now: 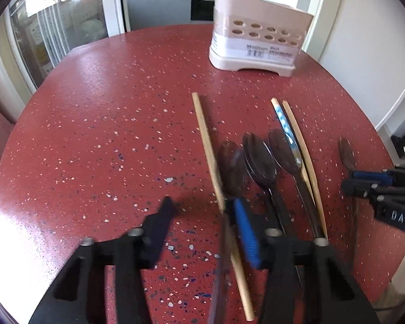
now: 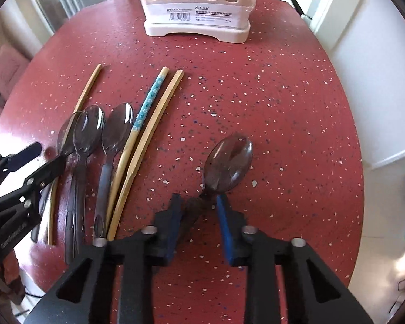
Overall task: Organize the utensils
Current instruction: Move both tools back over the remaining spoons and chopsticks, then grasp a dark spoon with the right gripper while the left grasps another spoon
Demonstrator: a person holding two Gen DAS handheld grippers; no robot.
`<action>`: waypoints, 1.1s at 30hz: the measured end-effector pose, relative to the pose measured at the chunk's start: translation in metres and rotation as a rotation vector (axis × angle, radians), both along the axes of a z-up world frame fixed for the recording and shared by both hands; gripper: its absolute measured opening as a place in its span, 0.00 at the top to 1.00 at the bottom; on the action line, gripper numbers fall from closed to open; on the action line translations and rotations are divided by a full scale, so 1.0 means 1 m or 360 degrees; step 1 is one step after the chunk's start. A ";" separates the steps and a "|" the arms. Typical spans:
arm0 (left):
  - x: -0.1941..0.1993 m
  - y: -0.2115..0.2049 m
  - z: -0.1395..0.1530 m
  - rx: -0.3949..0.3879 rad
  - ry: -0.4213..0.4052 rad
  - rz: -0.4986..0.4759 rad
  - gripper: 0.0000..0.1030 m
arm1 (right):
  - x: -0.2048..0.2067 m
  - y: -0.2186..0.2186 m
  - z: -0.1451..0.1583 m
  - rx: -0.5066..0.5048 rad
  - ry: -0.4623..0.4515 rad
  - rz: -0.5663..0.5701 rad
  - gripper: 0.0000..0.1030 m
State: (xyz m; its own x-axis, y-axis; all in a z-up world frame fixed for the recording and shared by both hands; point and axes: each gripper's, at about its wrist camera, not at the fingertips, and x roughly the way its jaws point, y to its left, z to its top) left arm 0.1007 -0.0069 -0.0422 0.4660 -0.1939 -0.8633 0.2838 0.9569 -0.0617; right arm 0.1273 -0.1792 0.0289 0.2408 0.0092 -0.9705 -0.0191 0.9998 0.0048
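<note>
Left wrist view: left gripper (image 1: 202, 210) hangs open astride a bare chopstick (image 1: 210, 151) on the red table (image 1: 94, 135); light, stiff, rolls easily. Right wrist view: right gripper (image 2: 199, 202) straddles the lone spoon (image 2: 228, 162) by its neck, pads not visibly pressing; slick plastic, best pinched on the handle.

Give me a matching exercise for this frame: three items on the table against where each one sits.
Items:
1. utensil holder
2. blue-patterned chopstick
3. lone spoon

Places:
A. handle inside the open right gripper
B. standing at the far side of the table
C. lying between a clear spoon and a plain chopstick

Pairs: 1-B, 2-C, 3-A
</note>
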 end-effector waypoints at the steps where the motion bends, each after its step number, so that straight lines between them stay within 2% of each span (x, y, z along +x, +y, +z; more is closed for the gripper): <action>1: 0.000 -0.001 0.001 0.0002 -0.0003 -0.0005 0.32 | 0.001 -0.002 0.001 0.0003 0.0003 0.0006 0.83; 2: -0.001 -0.001 0.001 -0.0003 -0.0001 -0.0013 0.41 | 0.001 -0.004 0.002 0.0007 0.0001 0.0017 0.85; 4: -0.001 -0.001 0.001 -0.0007 0.0000 -0.0022 0.50 | -0.001 -0.006 0.003 0.0027 -0.0017 0.0041 0.86; 5: -0.001 -0.001 0.002 -0.0015 0.0001 -0.0024 0.59 | -0.002 -0.007 0.003 0.0037 -0.0033 0.0055 0.88; 8: -0.004 0.002 0.004 -0.0053 -0.0022 -0.0011 0.62 | -0.009 -0.015 0.004 0.0104 -0.0084 0.0073 0.88; 10: -0.006 0.006 0.008 -0.0100 -0.0049 -0.0001 0.68 | -0.010 -0.022 0.003 0.0166 -0.0106 0.0069 0.88; 19: -0.006 0.015 0.021 -0.0189 -0.0116 0.0059 0.68 | -0.020 -0.062 0.012 0.0404 -0.0192 0.0040 0.88; 25: -0.003 0.023 0.037 -0.0319 -0.0190 0.0116 0.68 | -0.027 -0.072 0.026 0.0495 -0.0287 0.0054 0.88; 33: 0.003 0.029 0.068 -0.0435 -0.0311 0.0165 0.68 | -0.020 -0.057 0.048 0.0576 -0.0432 0.0081 0.88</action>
State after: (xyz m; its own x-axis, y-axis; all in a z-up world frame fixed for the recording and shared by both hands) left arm 0.1039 0.0221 0.0254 0.6468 -0.3484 -0.6785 0.2176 0.9369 -0.2736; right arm 0.1070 -0.2359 0.0770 0.4765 0.3545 -0.8046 -0.1167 0.9325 0.3417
